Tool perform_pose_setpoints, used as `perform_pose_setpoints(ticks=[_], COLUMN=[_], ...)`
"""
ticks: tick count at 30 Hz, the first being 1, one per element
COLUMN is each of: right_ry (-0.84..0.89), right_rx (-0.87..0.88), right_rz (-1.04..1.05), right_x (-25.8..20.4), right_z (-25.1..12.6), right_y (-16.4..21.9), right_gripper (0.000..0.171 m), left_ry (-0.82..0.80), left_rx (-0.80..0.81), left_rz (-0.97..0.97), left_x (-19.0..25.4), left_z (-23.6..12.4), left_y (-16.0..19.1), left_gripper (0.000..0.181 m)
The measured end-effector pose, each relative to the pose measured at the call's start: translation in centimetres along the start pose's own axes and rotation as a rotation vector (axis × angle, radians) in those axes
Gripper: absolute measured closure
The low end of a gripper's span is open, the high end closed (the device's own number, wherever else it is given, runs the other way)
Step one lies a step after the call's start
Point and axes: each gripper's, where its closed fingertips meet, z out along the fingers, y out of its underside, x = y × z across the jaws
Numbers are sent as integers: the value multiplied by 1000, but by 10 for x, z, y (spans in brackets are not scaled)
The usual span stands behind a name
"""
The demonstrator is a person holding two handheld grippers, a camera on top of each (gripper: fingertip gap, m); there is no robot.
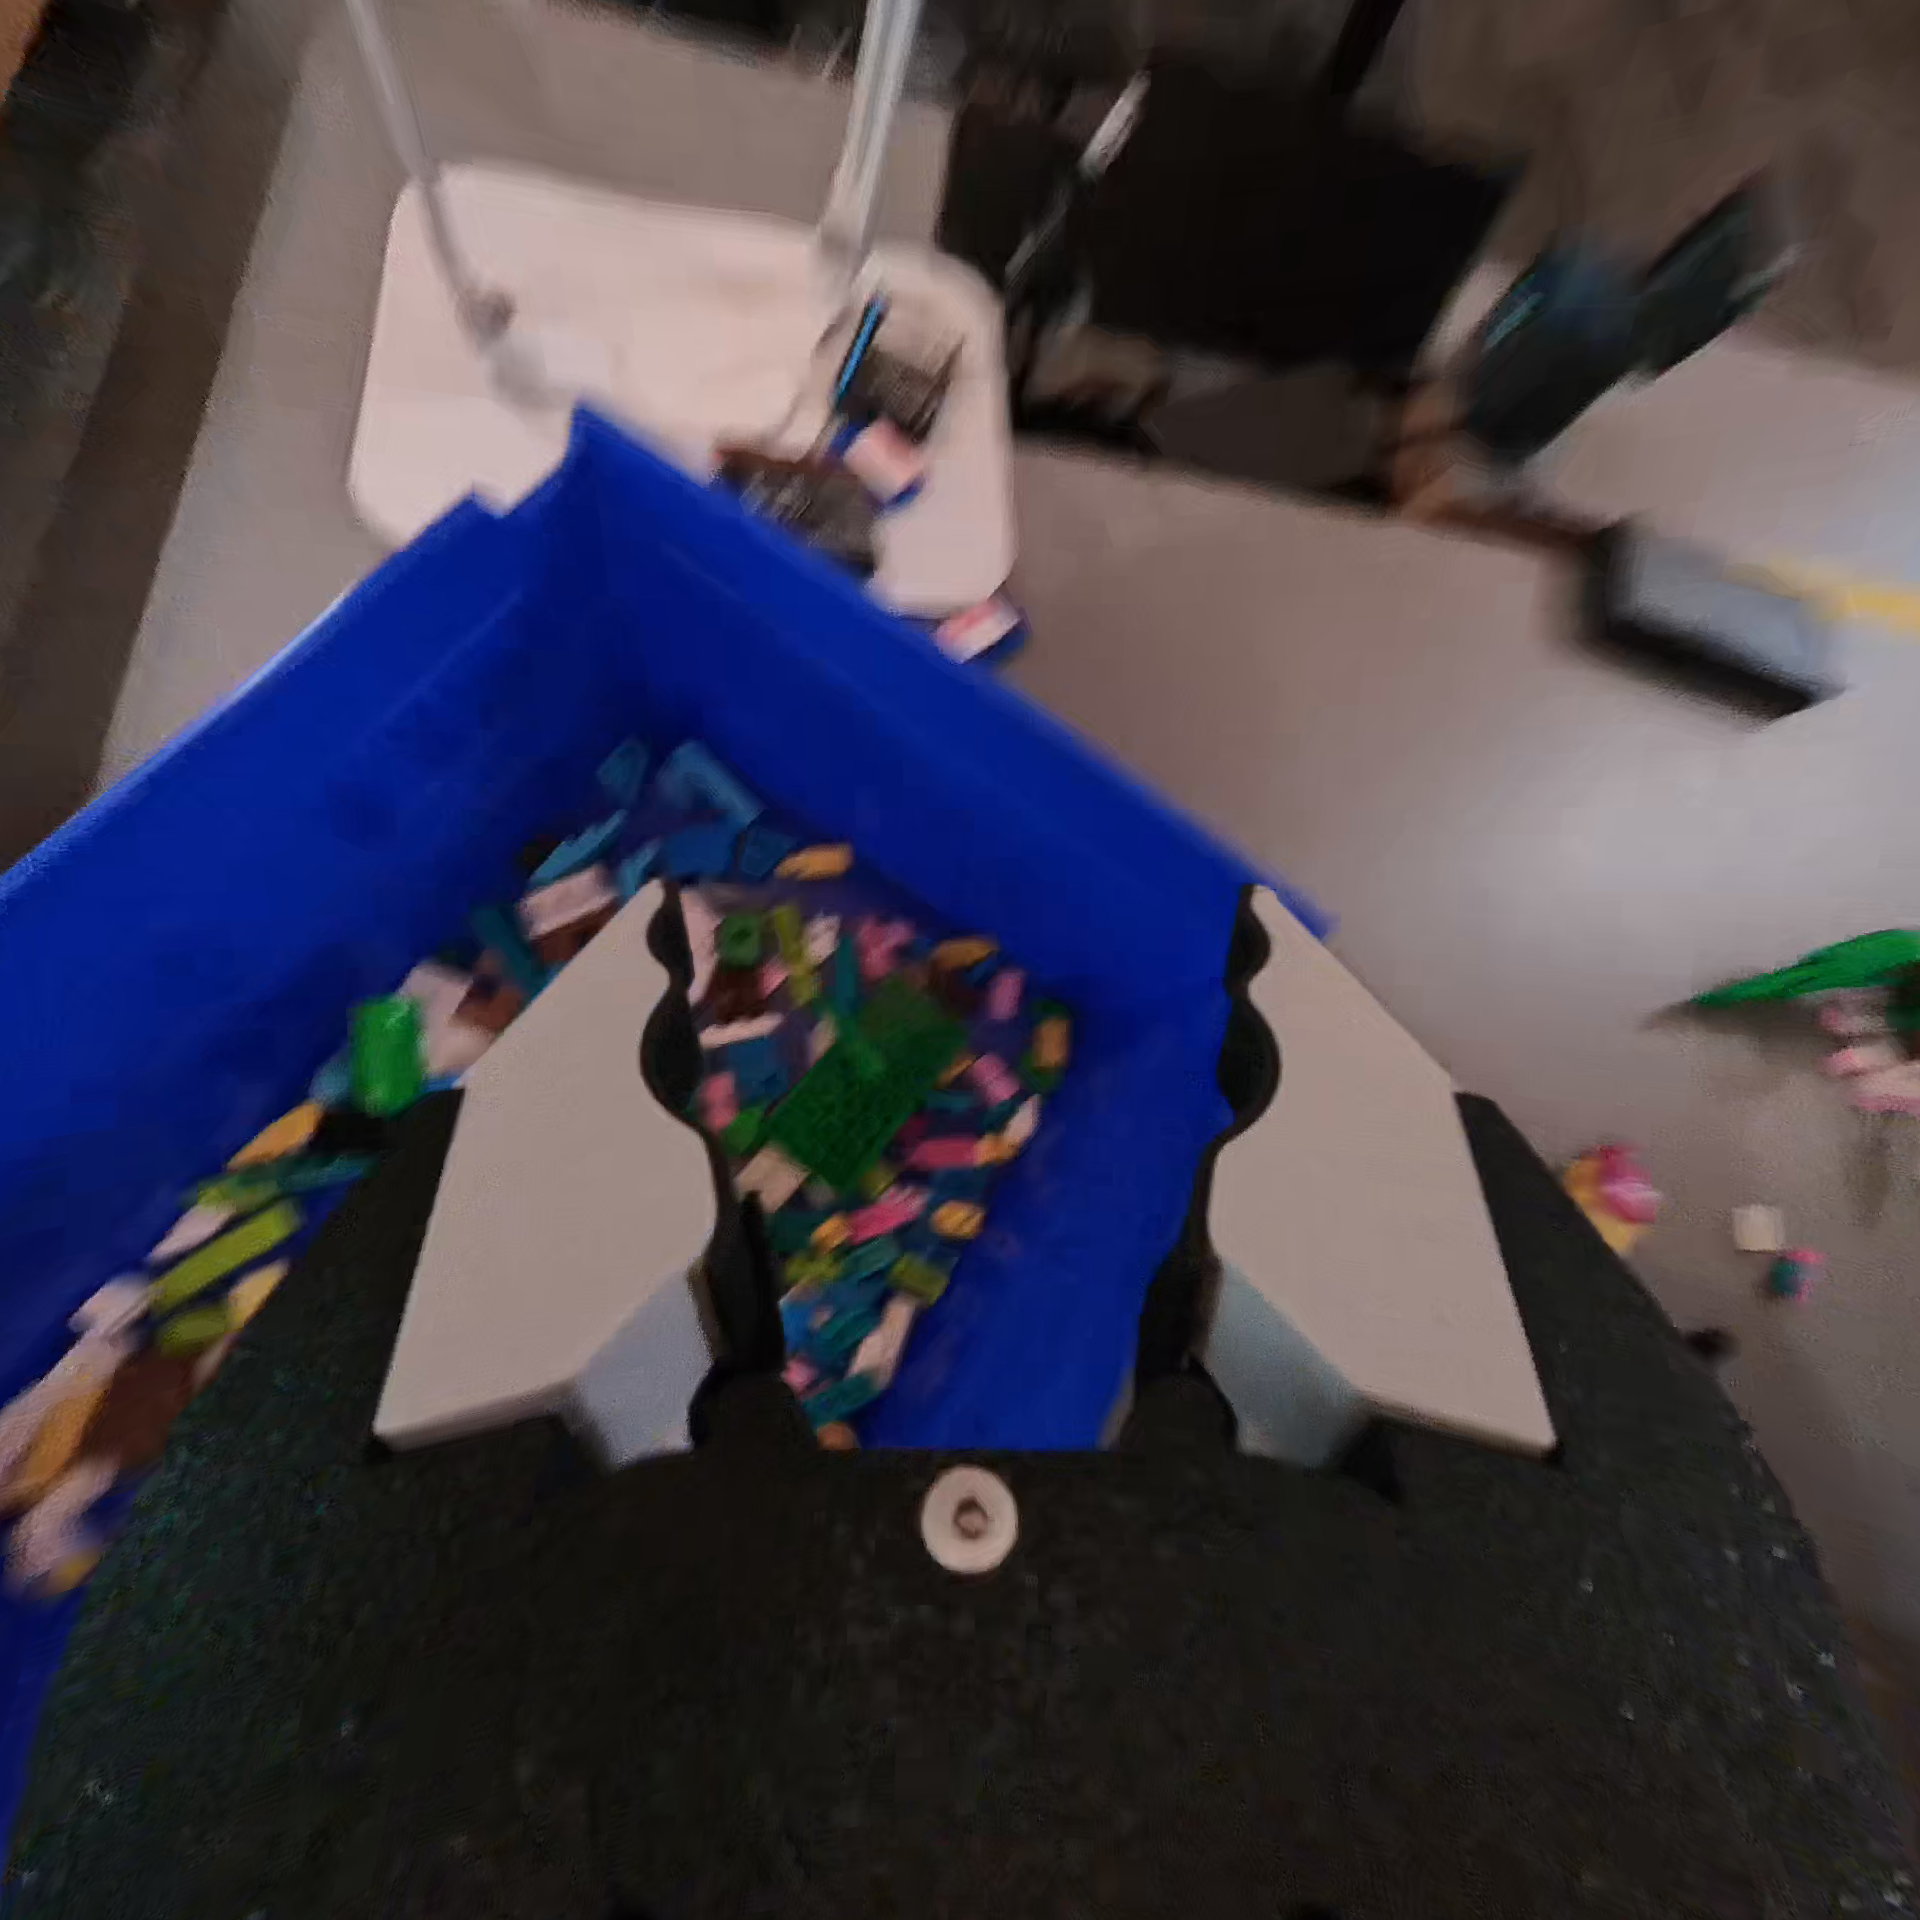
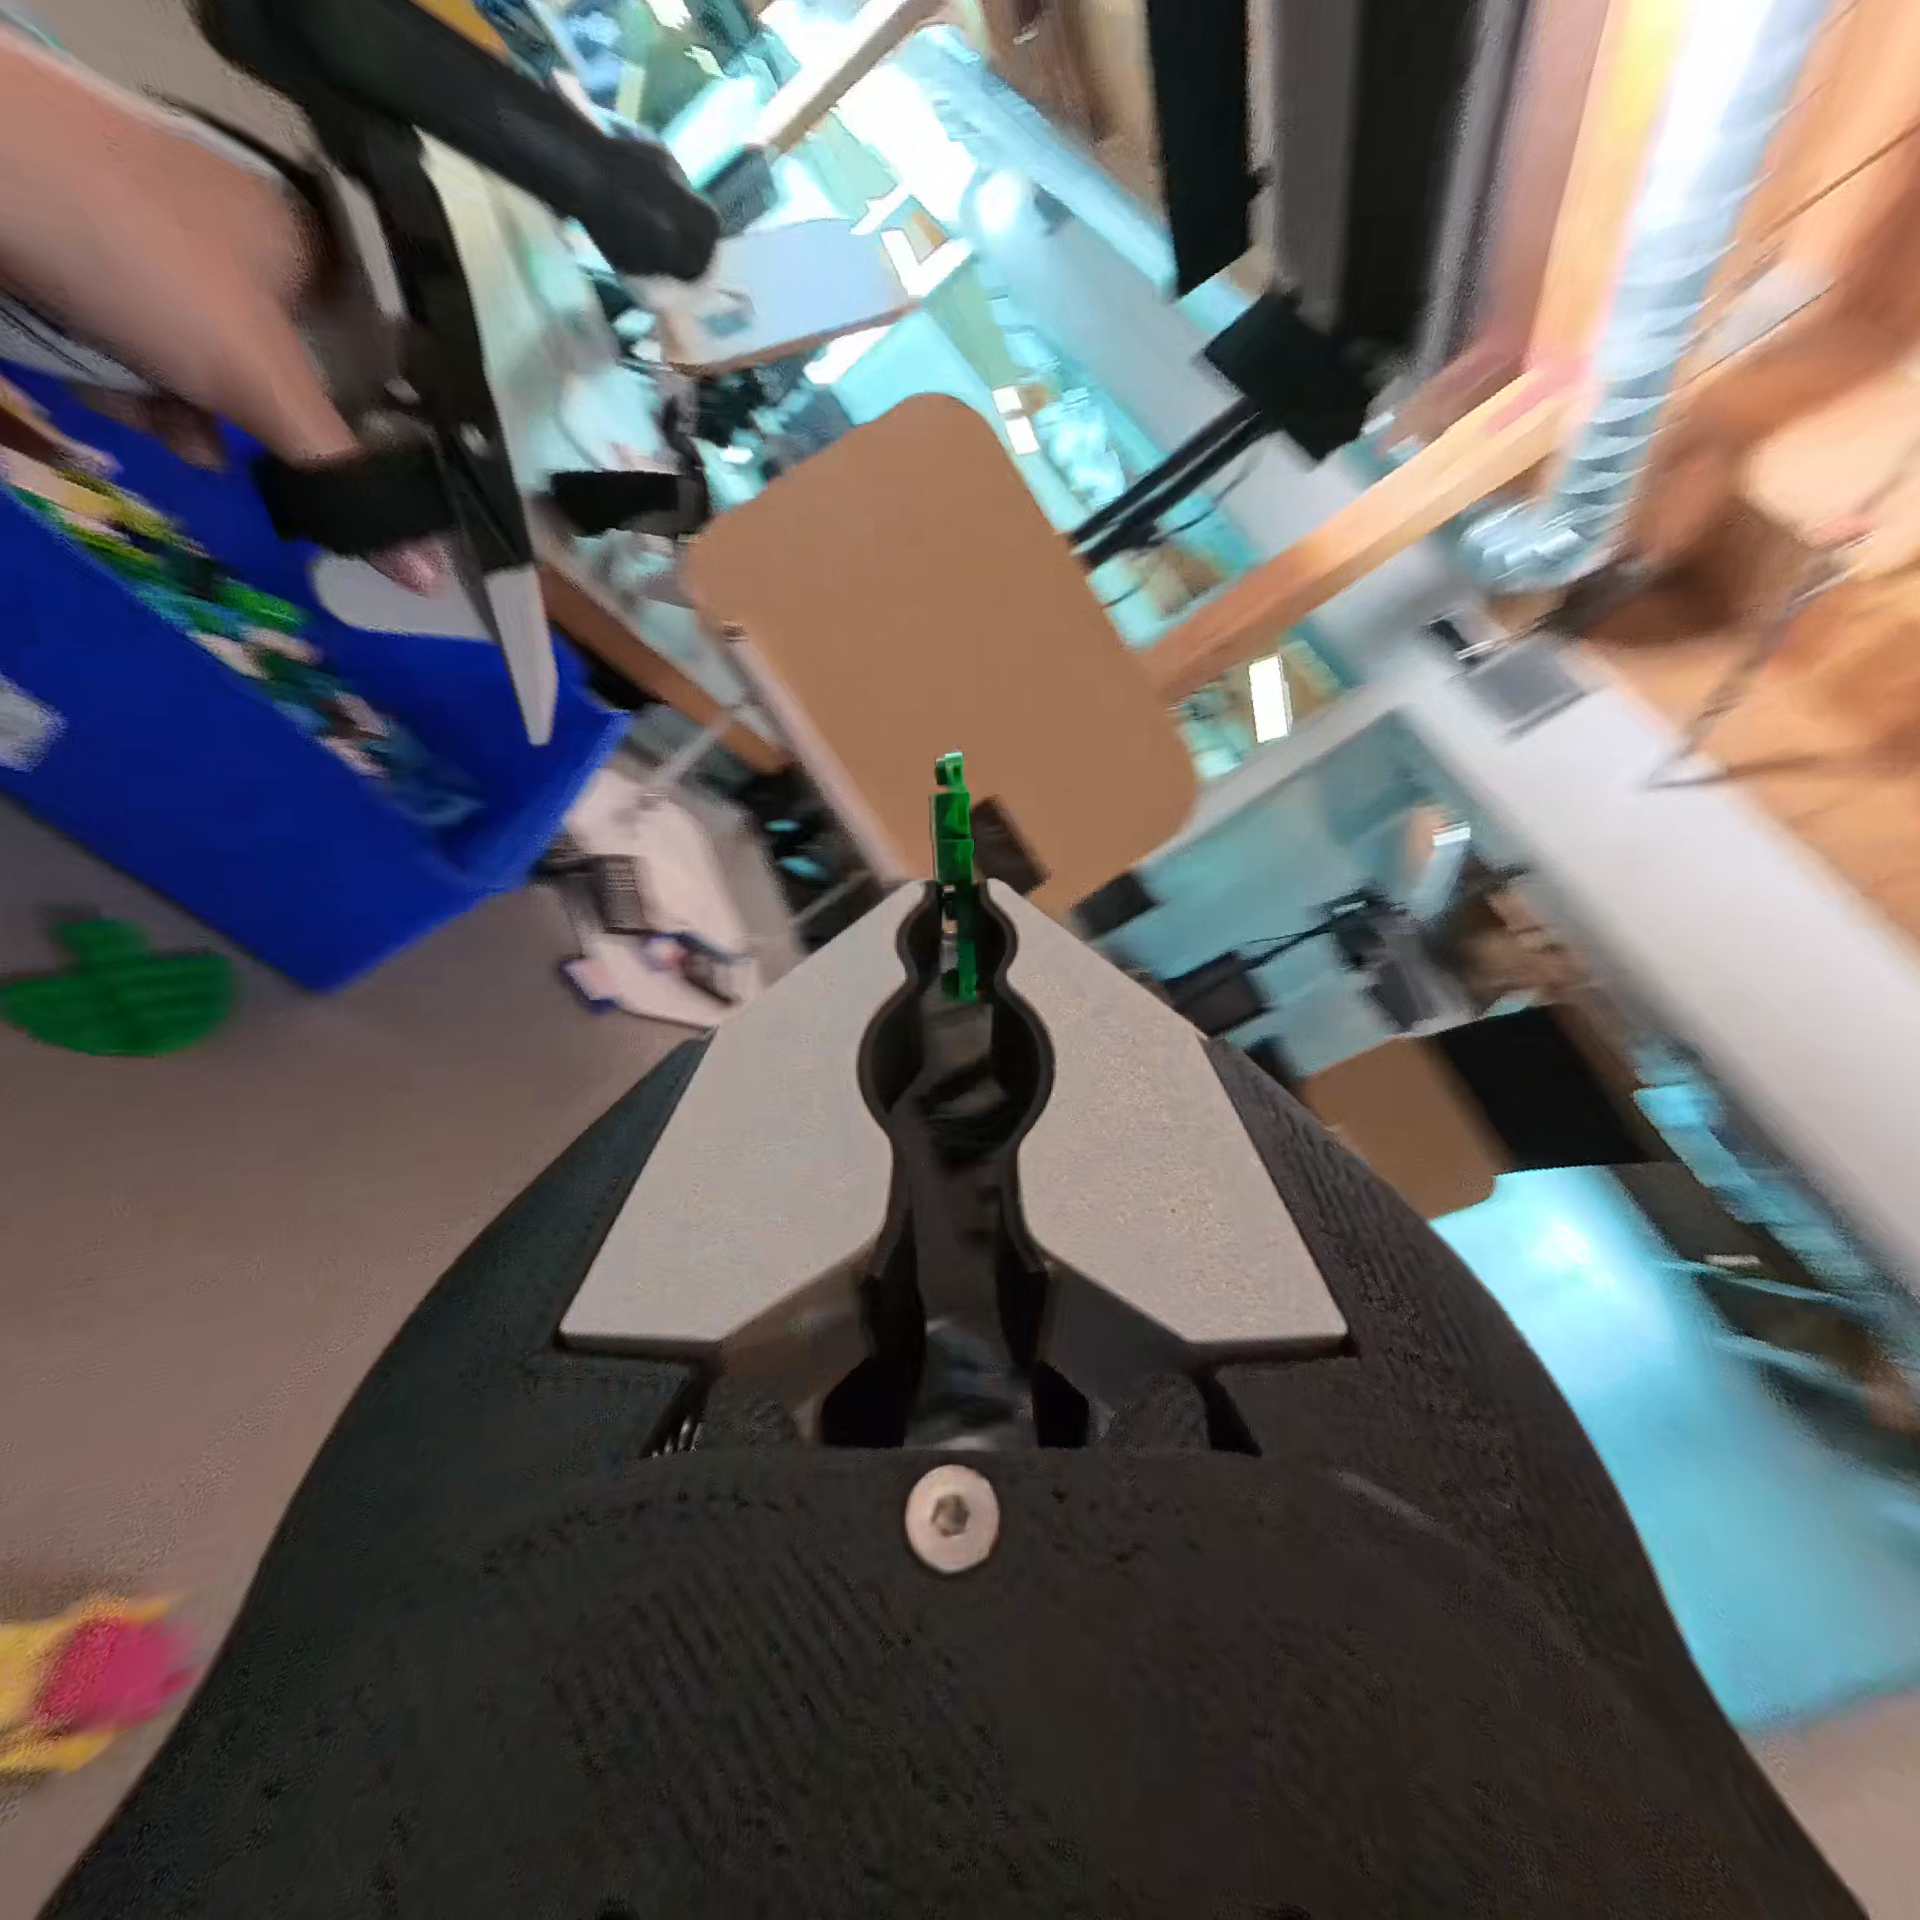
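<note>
The left tool [image 1: 951, 914] hung wide open and empty over the brick-filled blue bin [image 1: 343, 727], while the right tool [image 2: 956, 904], clamped on a thin green piece [image 2: 954, 831], was raised above the tabletop [image 2: 312, 1195], likely needing steady pressure.

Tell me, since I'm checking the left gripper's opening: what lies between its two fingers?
In the left wrist view, the open left gripper frames mixed small coloured bricks, including a green studded plate, lying in the blue bin.
</note>
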Motion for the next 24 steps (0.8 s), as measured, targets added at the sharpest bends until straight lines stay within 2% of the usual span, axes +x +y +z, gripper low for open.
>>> perform_pose_setpoints(ticks=[1,2,4,6,7,10,12,19,22,24], right_ry=[69,143,281,400,445,543,575,615,569,455], right_rx=[3,1,-4,-18,-23,-31,-27,-23,-37,-4], right_rz=[-80,-161,-337,-499,-570,-707,-767,-793,-751,-584], right_x=[5,10,18,23,24,24,22,23,22,17], right_z=[-1,-2,-7,-12,-13,-16,-17,-19,-16,-12], right_y=[-5,-10,-21,-30,-34,-42,-44,-47,-42,-39], right_gripper=[167,167,168,168,168,168,168,168,168,168], left_ry=[111,286,803,1264,1371,1409,1493,1491,1412,1308], left_rx=[95,197,336,324,285,241,233,242,278,327], left_rz=[-15,-26,-39,-46,-28,85,102,87,141,242], left_x=[20,51,131,188,206,243,261,267,266,262], left_z=[-9,-23,-77,-137,-150,-157,-170,-165,-156,-149], left_y=[-16,-32,-53,-49,-42,-28,-23,-24,-24,-22], left_gripper=[84,91,110,121,125,134,143,165,175,176])
